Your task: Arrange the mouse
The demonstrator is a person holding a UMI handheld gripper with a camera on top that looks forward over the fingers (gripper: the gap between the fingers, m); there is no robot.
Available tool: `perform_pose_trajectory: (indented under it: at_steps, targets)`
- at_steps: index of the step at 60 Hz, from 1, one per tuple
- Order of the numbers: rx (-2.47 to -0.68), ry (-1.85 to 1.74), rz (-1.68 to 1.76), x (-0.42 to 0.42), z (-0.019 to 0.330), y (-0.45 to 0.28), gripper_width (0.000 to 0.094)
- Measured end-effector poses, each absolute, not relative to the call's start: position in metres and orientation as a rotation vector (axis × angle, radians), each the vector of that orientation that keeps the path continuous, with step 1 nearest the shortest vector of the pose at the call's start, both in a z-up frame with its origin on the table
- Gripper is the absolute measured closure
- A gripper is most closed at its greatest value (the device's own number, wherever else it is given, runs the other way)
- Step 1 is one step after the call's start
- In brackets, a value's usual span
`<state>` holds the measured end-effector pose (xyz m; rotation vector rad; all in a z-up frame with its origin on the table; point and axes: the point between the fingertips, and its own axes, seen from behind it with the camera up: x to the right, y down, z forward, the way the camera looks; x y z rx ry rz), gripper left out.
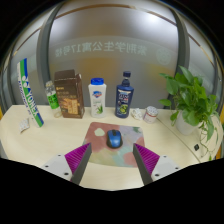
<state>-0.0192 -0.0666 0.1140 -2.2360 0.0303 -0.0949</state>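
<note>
A blue and grey mouse [113, 139] lies on a multicoloured mouse mat [101, 134] on the pale table [40, 140]. My gripper [111, 154] is open and empty, its two pink-padded fingers [77, 156] spread wide. The mouse lies just ahead of the fingertips, in line with the gap between them, and nothing touches it.
Along the back stand a green and white tube [31, 92], a small green bottle [51, 97], a brown box [69, 95], a white bottle [97, 96] and a dark blue bottle [124, 95]. A white cup [150, 114] and a potted plant [192, 100] stand to the right.
</note>
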Motion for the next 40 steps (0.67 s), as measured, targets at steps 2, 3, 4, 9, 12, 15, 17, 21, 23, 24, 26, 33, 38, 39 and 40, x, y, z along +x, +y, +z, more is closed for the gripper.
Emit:
perform_pose_trajectory:
  at_steps: [2, 3, 4, 9, 12, 15, 17, 21, 23, 24, 26, 33, 38, 39, 40]
  targets:
    - [-2.227, 0.036, -0.103, -0.023, 0.122, -0.081, 0.0079]
    - [-2.225, 0.038, -0.107, -0.025, 0.125, -0.089, 0.0078]
    - [-2.224, 0.039, -0.111, -0.027, 0.129, -0.097, 0.0079]
    - [-2.214, 0.042, -0.132, -0.036, 0.143, -0.132, 0.0080]
    - [-2.211, 0.042, -0.149, -0.040, 0.148, -0.154, 0.0080]
    - [-2.206, 0.042, -0.153, -0.046, 0.153, -0.172, 0.0077]
    - [-2.203, 0.040, -0.154, -0.050, 0.157, -0.184, 0.0078]
    - [-2.197, 0.036, -0.165, -0.056, 0.162, -0.204, 0.0079]
    - [-2.195, 0.034, -0.168, -0.057, 0.164, -0.213, 0.0080]
    - [-2.194, 0.036, -0.169, -0.058, 0.165, -0.217, 0.0081]
    - [-2.193, 0.039, -0.171, -0.060, 0.168, -0.222, 0.0080]
    - [-2.179, 0.029, -0.188, -0.063, 0.178, -0.235, 0.0082]
    - [-2.163, 0.024, -0.193, -0.065, 0.187, -0.239, 0.0081]
    - [-2.160, 0.024, -0.193, -0.065, 0.189, -0.239, 0.0081]
    - [-2.158, 0.025, -0.193, -0.065, 0.190, -0.239, 0.0080]
